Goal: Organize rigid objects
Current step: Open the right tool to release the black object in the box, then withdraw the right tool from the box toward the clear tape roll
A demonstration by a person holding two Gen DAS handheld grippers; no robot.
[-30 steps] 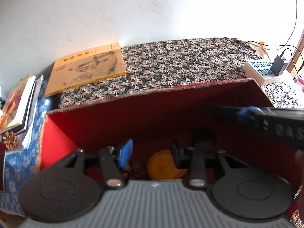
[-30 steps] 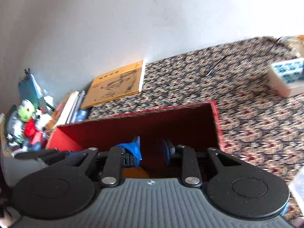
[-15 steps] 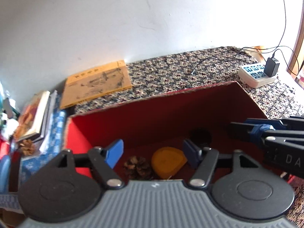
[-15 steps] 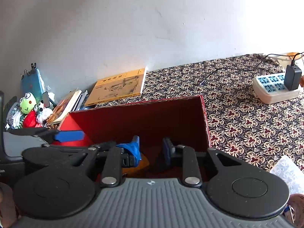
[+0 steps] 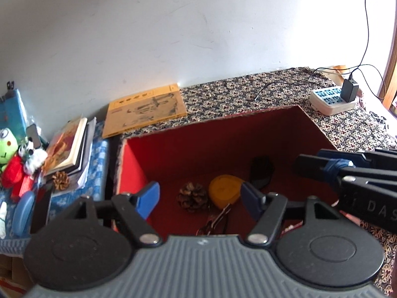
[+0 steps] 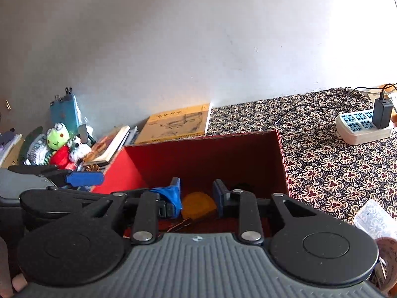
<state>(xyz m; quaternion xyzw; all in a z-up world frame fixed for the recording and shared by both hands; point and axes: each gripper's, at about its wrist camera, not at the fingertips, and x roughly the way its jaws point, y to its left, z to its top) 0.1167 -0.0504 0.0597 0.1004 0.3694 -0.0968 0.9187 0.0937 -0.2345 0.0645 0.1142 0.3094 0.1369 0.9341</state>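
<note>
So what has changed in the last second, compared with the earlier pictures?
Both grippers have pulled back and up out of the red box. The left gripper has opened wide and its jaws are opening, empty; the right gripper is opening a little, also empty. The pine cone, the yellow disc and the book stayed in place.

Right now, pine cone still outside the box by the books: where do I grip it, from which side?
Grip the pine cone across its round middle, coming straight down from above. It lies loose in front of the books, which crowd its far side, and its stiff scales should seat between the pads. The left gripper is nearest, jaws opening, nothing between them.
</note>
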